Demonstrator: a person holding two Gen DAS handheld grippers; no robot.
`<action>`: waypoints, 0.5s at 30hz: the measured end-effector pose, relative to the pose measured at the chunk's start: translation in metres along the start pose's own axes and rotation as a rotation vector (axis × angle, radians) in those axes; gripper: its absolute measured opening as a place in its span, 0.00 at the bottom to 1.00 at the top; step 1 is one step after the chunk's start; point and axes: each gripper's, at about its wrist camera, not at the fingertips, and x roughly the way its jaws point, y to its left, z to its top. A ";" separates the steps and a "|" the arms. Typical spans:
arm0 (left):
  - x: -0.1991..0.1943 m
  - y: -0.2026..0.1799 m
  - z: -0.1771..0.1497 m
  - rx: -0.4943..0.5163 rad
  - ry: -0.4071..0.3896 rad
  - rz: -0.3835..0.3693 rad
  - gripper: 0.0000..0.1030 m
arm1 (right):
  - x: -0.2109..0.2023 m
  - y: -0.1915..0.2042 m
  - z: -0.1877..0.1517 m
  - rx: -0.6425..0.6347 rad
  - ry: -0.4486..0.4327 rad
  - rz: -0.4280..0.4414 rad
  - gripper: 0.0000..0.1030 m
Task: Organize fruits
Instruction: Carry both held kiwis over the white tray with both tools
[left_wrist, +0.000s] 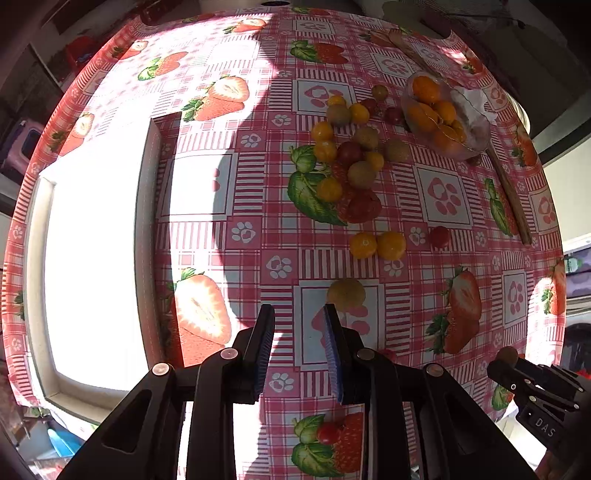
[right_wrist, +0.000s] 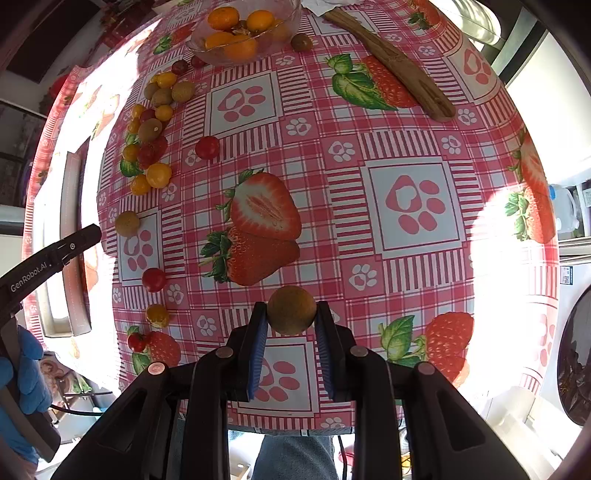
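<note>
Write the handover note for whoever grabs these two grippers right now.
Right gripper: jaws shut on a brownish-green fruit, held above the table.
Left gripper: jaws open, empty, with a yellowish fruit on the tablecloth just ahead.
Glass bowl at the far edge holds orange fruits only.
White tray on the left; its inside is washed out by glare.
Left: most small fruits still lie loose in a mixed pile, plus strays nearer.

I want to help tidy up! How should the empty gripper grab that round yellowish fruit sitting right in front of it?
Grip the round yellowish-brown fruit across its widest middle, coming straight down from above. It is a smooth ball resting alone on the checked tablecloth, so either side works. The left gripper is open just short of it; the opening looks about as wide as the fruit.
</note>
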 end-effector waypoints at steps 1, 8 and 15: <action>0.002 0.009 -0.001 -0.004 0.009 -0.004 0.28 | -0.002 0.005 0.002 -0.010 -0.004 -0.001 0.27; 0.016 -0.007 -0.006 0.131 -0.020 -0.034 0.80 | 0.018 0.018 -0.006 0.043 -0.021 0.011 0.27; 0.036 -0.032 0.001 0.255 -0.003 -0.030 0.80 | 0.020 0.015 -0.025 0.164 -0.031 0.000 0.27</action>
